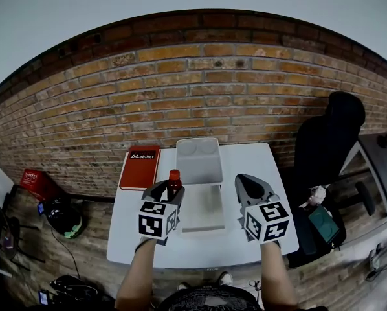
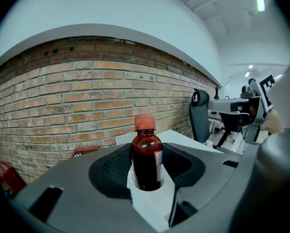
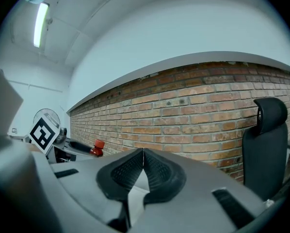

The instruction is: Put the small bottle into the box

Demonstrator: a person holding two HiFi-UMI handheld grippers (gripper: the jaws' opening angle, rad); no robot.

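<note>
A small dark-brown bottle [image 1: 175, 179] with a red cap stands upright between the jaws of my left gripper [image 1: 170, 189], which is shut on it, left of the box. In the left gripper view the bottle [image 2: 147, 160] fills the gap between the black pads. The white open box [image 1: 199, 161] sits at the table's back middle, with a flat white lid [image 1: 204, 211] lying in front of it. My right gripper [image 1: 250, 181] hovers right of the lid, shut with nothing in it; its pads [image 3: 154, 166] meet at the tips. The bottle's cap [image 3: 98, 144] shows far left there.
A red book [image 1: 140, 167] lies at the back left of the white table [image 1: 248, 159]. A black office chair [image 1: 328, 141] stands to the right, beyond the table edge. A brick wall [image 1: 180, 96] runs right behind the table.
</note>
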